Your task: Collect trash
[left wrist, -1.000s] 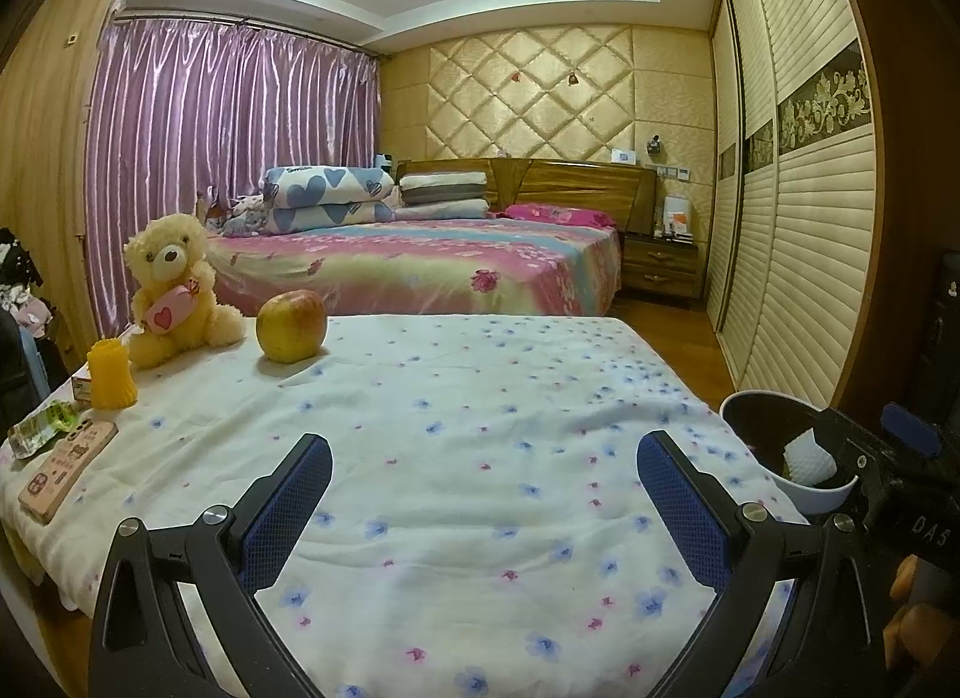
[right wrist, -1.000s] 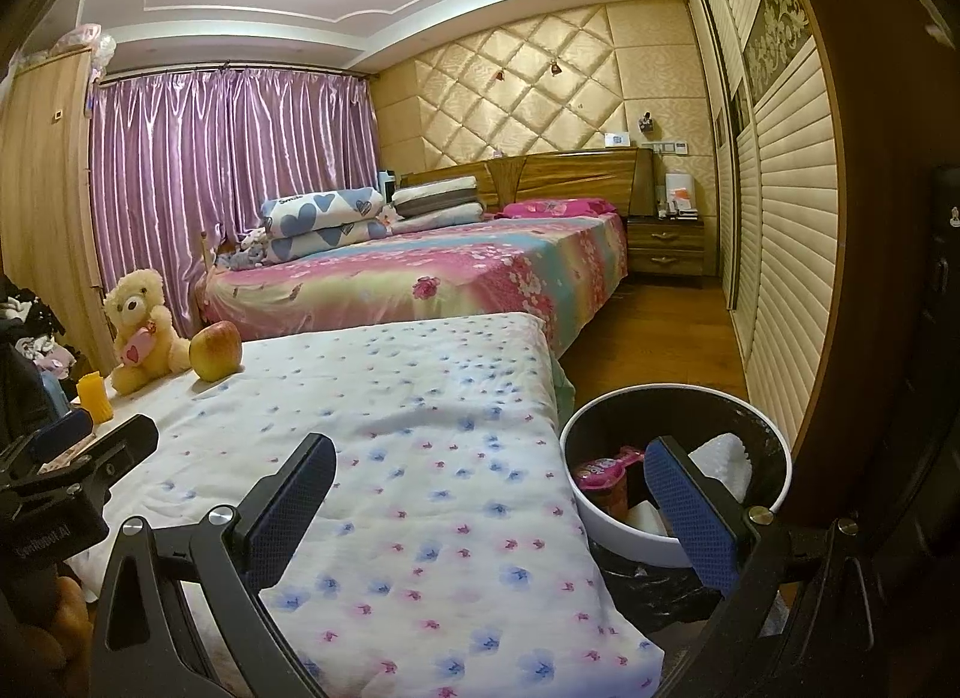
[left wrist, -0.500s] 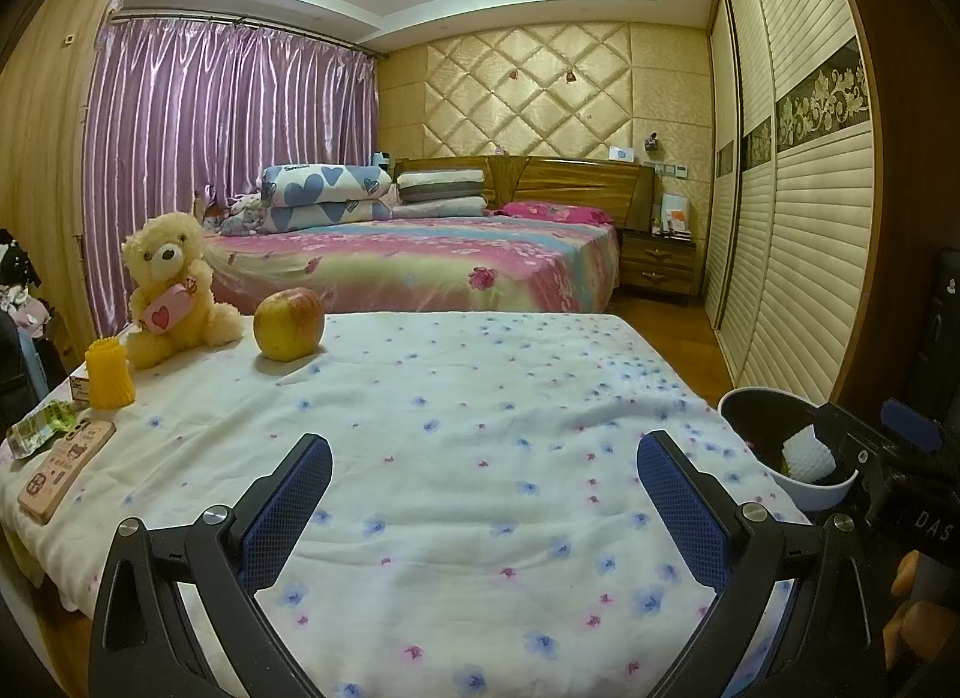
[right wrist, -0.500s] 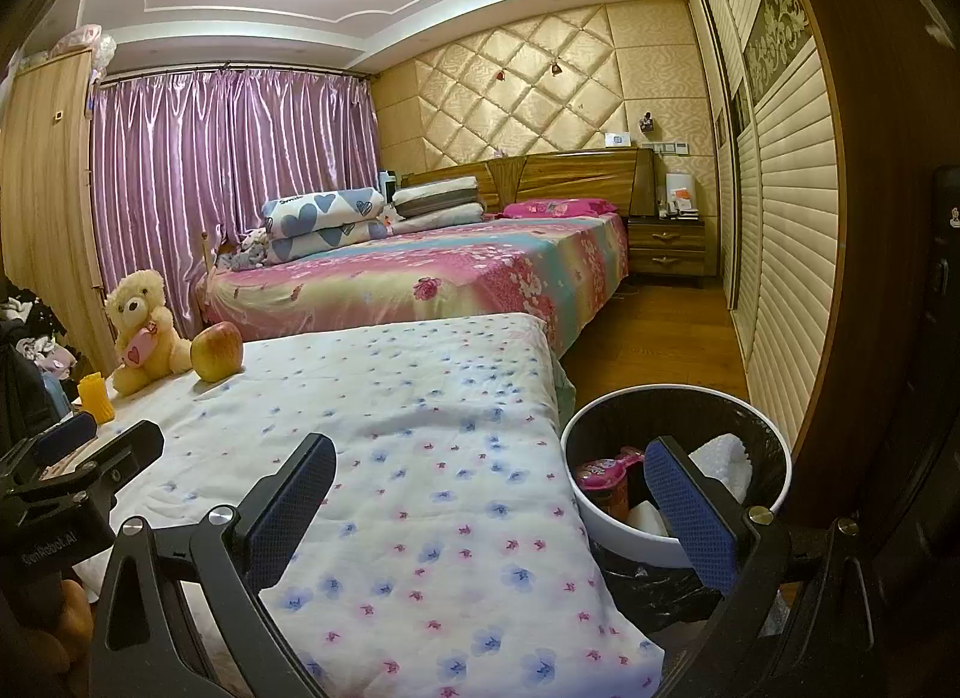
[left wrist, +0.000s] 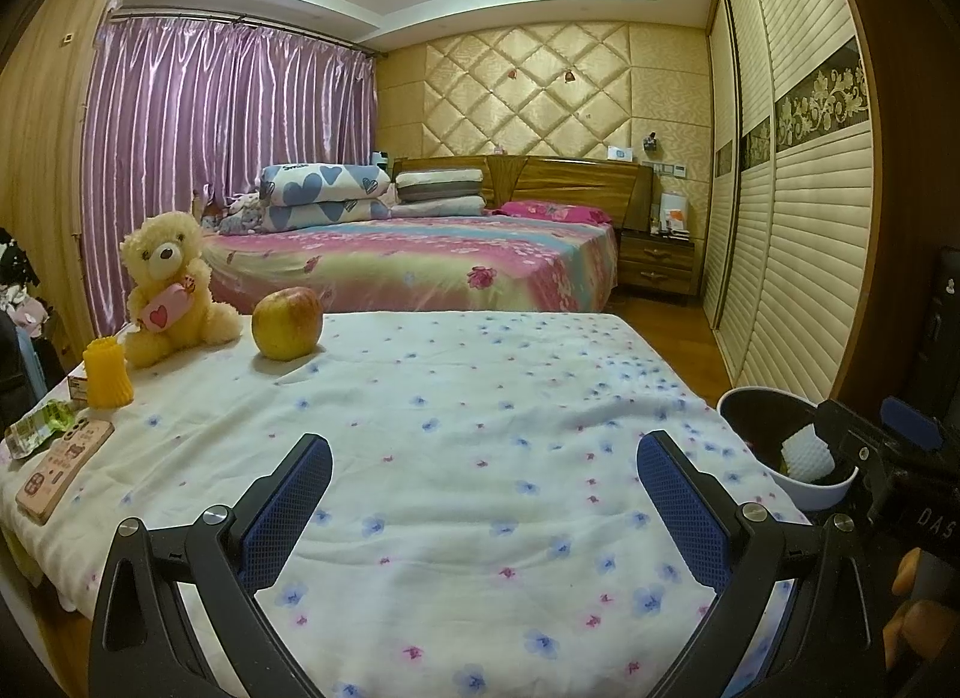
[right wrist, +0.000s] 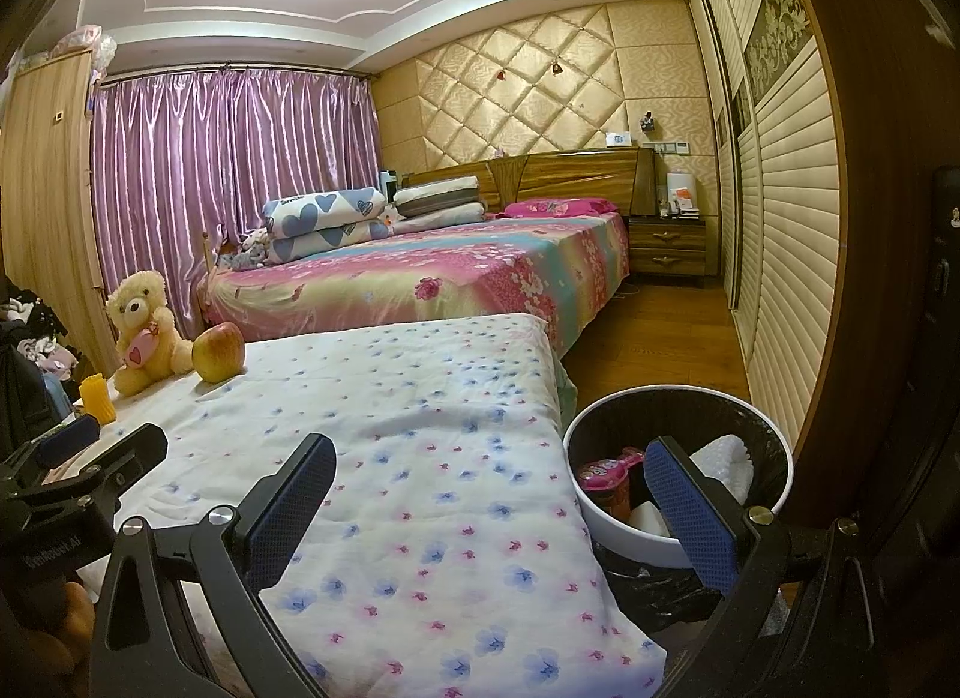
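A white-rimmed trash bin (right wrist: 612, 536) with a black liner stands on the floor at the right of the flowered table (right wrist: 420, 434). It holds a pink wrapper (right wrist: 603, 473) and white foam (right wrist: 729, 467). The bin also shows in the left wrist view (left wrist: 810, 488). My left gripper (left wrist: 483, 458) is open and empty above the cloth. My right gripper (right wrist: 489, 458) is open and empty, with its right finger over the bin. A green crumpled wrapper (left wrist: 39, 431) lies at the table's left edge.
A teddy bear (left wrist: 168, 290), an apple (left wrist: 287, 323), a yellow cup (left wrist: 107, 374) and a pink phone (left wrist: 63, 470) sit on the table's left side. A bed (left wrist: 420, 260) stands behind. Slatted wardrobe doors (left wrist: 798, 254) line the right wall.
Both grippers have stayed open and almost still. The views have shifted only slightly.
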Demonstrator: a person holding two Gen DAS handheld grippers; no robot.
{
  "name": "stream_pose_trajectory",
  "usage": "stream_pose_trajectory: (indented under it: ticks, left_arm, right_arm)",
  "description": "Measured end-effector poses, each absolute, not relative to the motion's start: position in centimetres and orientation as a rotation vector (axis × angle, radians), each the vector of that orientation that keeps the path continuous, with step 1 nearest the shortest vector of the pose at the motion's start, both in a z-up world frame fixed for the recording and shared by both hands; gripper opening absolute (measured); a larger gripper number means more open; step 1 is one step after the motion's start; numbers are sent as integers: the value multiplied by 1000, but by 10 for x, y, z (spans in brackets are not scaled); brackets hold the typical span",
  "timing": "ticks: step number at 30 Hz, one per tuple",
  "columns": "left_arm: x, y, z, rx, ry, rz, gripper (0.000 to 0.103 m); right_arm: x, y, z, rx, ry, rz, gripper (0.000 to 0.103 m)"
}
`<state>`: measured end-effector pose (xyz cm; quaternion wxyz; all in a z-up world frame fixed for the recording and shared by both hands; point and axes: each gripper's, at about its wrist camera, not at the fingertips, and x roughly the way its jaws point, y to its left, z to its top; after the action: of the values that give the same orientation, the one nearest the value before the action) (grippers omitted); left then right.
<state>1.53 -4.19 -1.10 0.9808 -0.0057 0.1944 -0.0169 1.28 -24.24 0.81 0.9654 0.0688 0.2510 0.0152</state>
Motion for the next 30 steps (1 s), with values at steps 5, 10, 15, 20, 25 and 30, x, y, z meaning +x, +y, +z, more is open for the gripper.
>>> stream_pose_trajectory:
  ticks: [5,10,15,20,25,30]
  left_arm:
    - [16,-42,-11,-13,392,-36,102]
    - [18,-41,-13,-8,397,-39,102]
    - [18,-40,-13,-9,399,-42,102]
    - [20,-39,-14,-11,409,-42,102]
    - [21,-39,-14,-10,408,-40,102]
    - [22,-37,-16,-10,411,-39,102]
  right_arm:
    - [14,-238,10,140,511,35,103]
    - [14,-237,10,139,513,38,103]
    - [15,-239,8,141,522,42,103]
    - [16,-239,8,141,527,46,103]
    - [16,-239,7,145,530,46,103]
    - [16,-239,7,145,531,45,103]
